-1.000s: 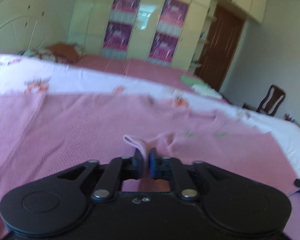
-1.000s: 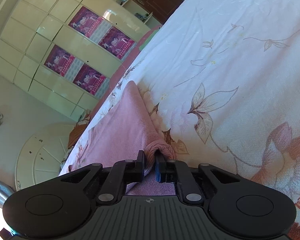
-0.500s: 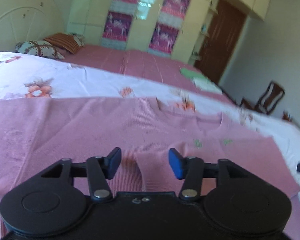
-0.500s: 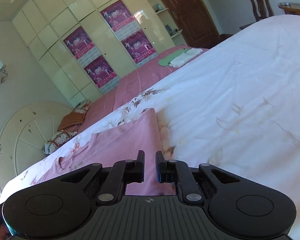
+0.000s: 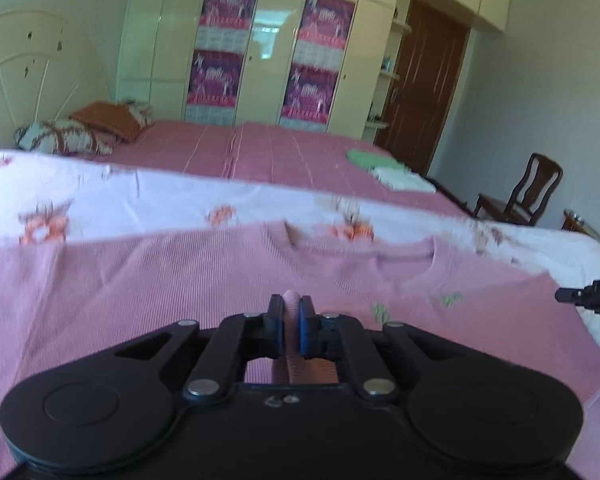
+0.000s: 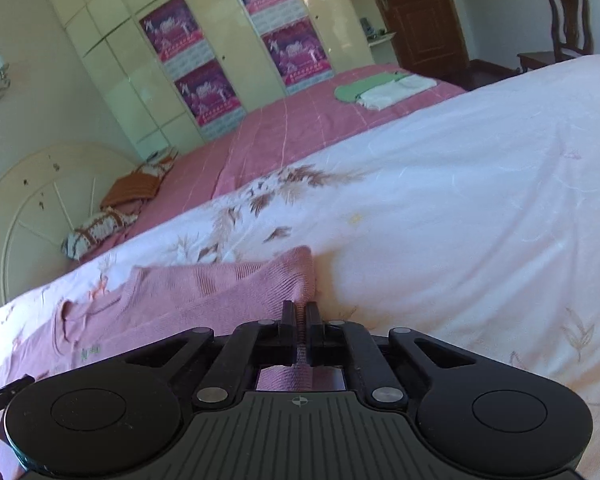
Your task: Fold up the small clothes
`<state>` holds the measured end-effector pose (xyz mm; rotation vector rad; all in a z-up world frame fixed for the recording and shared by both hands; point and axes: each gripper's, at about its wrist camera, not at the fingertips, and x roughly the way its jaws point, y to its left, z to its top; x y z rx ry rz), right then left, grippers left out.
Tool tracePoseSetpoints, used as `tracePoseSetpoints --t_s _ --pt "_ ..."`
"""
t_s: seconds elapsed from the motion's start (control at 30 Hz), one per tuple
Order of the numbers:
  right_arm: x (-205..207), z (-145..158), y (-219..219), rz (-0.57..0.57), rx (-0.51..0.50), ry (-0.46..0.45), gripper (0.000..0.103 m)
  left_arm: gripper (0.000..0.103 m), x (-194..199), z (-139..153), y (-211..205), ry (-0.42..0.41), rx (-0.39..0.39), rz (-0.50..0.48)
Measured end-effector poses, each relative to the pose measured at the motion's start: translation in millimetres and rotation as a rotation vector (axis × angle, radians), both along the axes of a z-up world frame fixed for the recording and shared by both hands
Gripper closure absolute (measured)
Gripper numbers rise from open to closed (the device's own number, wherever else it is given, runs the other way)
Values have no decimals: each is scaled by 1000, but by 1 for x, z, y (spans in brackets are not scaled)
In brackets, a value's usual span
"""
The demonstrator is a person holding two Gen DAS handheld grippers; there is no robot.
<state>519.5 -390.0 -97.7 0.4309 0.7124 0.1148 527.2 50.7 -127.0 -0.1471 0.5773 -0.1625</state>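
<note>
Nearest the cameras, the left claw (image 5: 290, 312) has just closed on a raised pleat of the pink top (image 5: 180, 280) at its near hem, and the right claw (image 6: 299, 320) pinches its side edge, likely so both can lift that edge for a fold. Beyond them the top lies flat, neckline away, on the floral sheet (image 6: 460, 200) covering the bed (image 5: 260, 148).

a home bedroom: a bed with a floral sheet (image 6: 460, 184) spreads ahead of the tongs, its pillows (image 5: 60, 138) and arched headboard (image 5: 28, 64) far off to their left, a cream wardrobe (image 5: 260, 40) beyond, a wooden chair (image 5: 528, 192) to the right.
</note>
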Motion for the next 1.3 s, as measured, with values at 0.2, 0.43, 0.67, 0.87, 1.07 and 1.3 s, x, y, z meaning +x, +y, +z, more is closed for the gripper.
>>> tracePoseSetpoints --t_s 0.2,0.43,0.67,0.87,1.07,1.3 --pt "-3 -14 2 0 -60 -24 101 86 8 -16 -2 81 87 -15" --pt "-64 30 6 35 -88 -106 99 59 -61 22 -16 0 -20 -10" --pt "-104 -2 48 77 -234 -28 97 39 -61 -7 -68 86 89 -102" --pt "-128 33 48 -17 -179 -121 58 36 -114 24 19 7 2 71" --pt "-153 36 59 -6 -125 -78 58 47 -192 24 213 77 -148 546" --pt "-165 38 81 -65 -40 -8 58 53 -224 3 376 79 -442 855"
